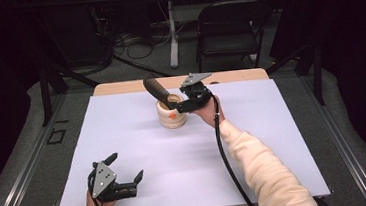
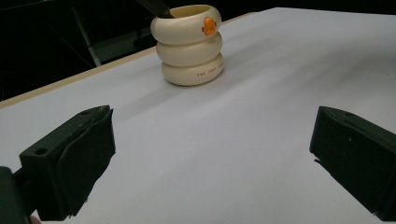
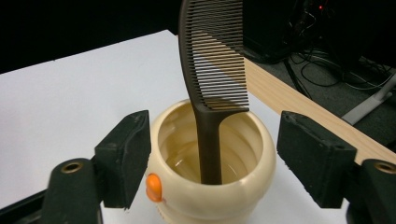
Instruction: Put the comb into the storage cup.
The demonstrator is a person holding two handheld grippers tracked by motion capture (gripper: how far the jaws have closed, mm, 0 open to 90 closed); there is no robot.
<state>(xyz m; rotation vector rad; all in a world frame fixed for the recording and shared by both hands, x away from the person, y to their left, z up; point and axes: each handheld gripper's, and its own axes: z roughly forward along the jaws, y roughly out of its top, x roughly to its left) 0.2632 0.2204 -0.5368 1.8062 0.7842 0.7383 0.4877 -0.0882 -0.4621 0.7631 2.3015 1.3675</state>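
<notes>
Nearest the person, the left hand-held gripper rested low on the white worktop, its jaws spread wide with nothing between them. It sat well apart from the work, apparently parked there so as not to get in the way.

Farther out, near the middle of the worktop towards its far edge, stood the cream ribbed cup with an orange duck mark on its side. The dark comb stood handle-down inside it, teeth end rising above the rim and leaning against the wall, which seemed to be what kept it upright.

The right hand-held gripper hovered just beside the cup, its jaws parted on either side of the comb's handle and clear of it. The comb looked freshly set down, the cup alone carrying it.
</notes>
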